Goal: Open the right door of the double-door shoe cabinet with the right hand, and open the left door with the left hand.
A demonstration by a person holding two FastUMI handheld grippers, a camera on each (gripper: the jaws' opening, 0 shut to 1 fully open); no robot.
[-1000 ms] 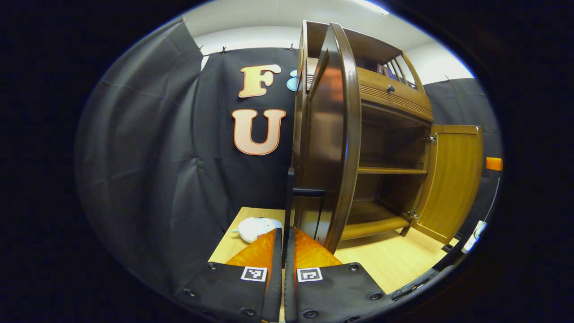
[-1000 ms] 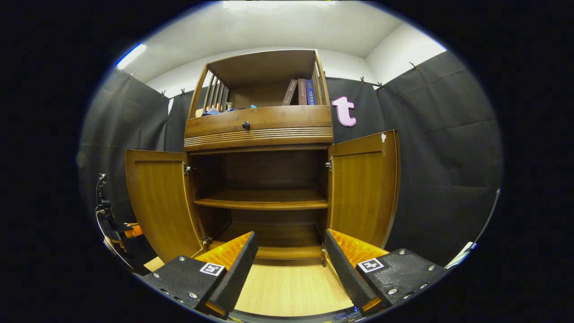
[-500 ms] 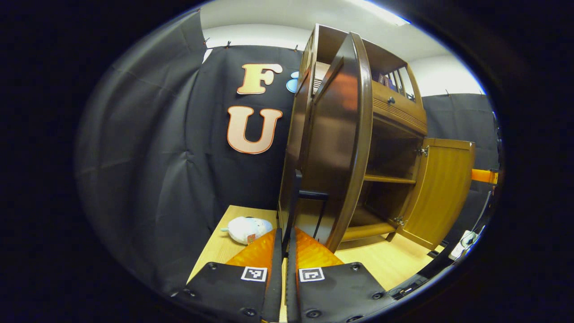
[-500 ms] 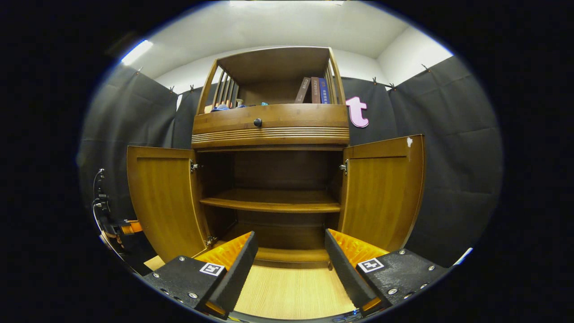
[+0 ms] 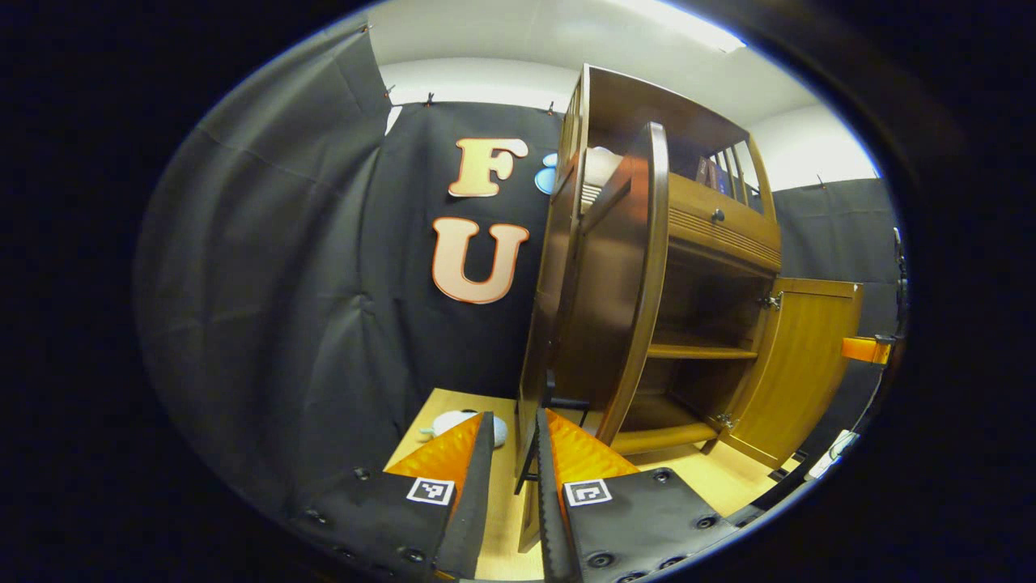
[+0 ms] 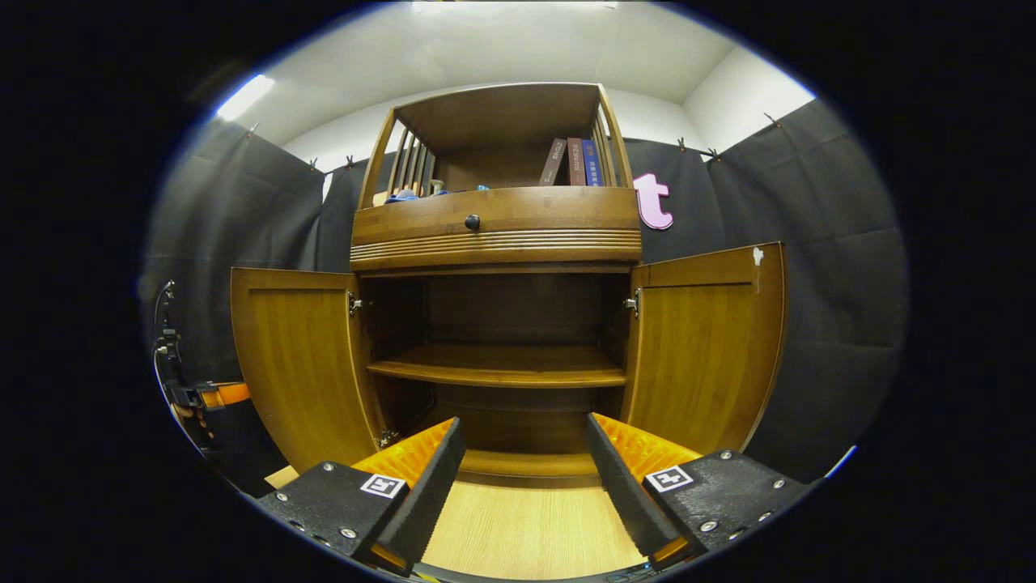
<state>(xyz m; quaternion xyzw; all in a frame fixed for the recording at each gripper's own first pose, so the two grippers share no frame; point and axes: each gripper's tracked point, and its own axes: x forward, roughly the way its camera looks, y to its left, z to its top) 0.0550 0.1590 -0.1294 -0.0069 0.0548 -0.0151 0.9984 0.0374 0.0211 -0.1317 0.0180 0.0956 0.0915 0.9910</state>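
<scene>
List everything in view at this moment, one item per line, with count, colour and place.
cabinet: one, brown wood, centre, on the light wood floor.
left door: one, open.
right door: one, open.
handle: one, dark bar on the left door's outer face.
shelf: one, bare, inside.
drawer knob: one, dark, above the doors.
books: three, brown, brown and blue, top shelf, right.
plush toy: one, white, on the floor left of the cabinet.
left gripper: fingers slightly apart around the handle.
right gripper: fingers wide apart, before the cabinet.
</scene>
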